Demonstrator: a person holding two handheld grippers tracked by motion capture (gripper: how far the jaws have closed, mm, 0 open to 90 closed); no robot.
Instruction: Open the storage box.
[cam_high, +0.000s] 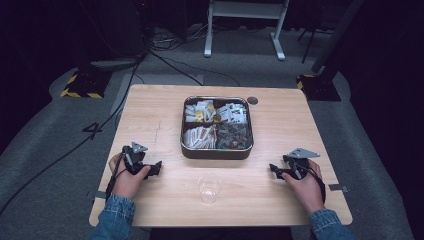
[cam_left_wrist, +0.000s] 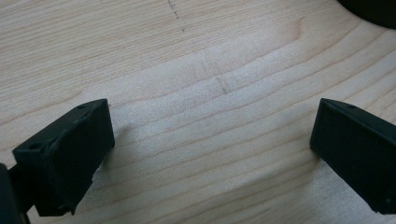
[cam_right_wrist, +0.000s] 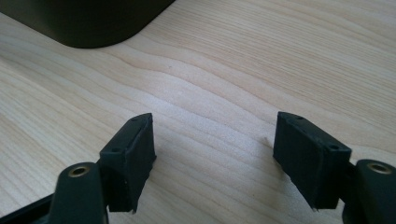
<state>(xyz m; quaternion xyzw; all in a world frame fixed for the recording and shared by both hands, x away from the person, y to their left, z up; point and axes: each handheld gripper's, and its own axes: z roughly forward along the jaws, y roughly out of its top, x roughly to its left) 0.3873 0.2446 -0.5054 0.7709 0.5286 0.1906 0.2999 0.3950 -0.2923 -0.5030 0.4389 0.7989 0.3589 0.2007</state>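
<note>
A square metal tin (cam_high: 217, 150) sits in the middle of the wooden table (cam_high: 165, 107), split into compartments that hold several packets and sachets. In front of it stands a clear plastic cup (cam_high: 209, 188), upright. My left gripper (cam_high: 154, 169) rests on the table at the left, held in a hand, pointing toward the cup. Its jaws stand wide apart over bare wood (cam_left_wrist: 212, 123). My right gripper (cam_high: 274, 169) rests at the right, also pointing inward. Its jaws are open with only wood (cam_right_wrist: 215, 128) between them, and the tin's dark corner (cam_right_wrist: 93, 23) lies ahead.
A small dark round disc (cam_high: 252, 100) lies on the table behind the tin. Cables (cam_high: 65, 150) run over the grey floor to the left. A white frame's legs (cam_high: 245, 30) stand beyond the table, and yellow-and-black striped bases (cam_high: 80, 90) flank its far corners.
</note>
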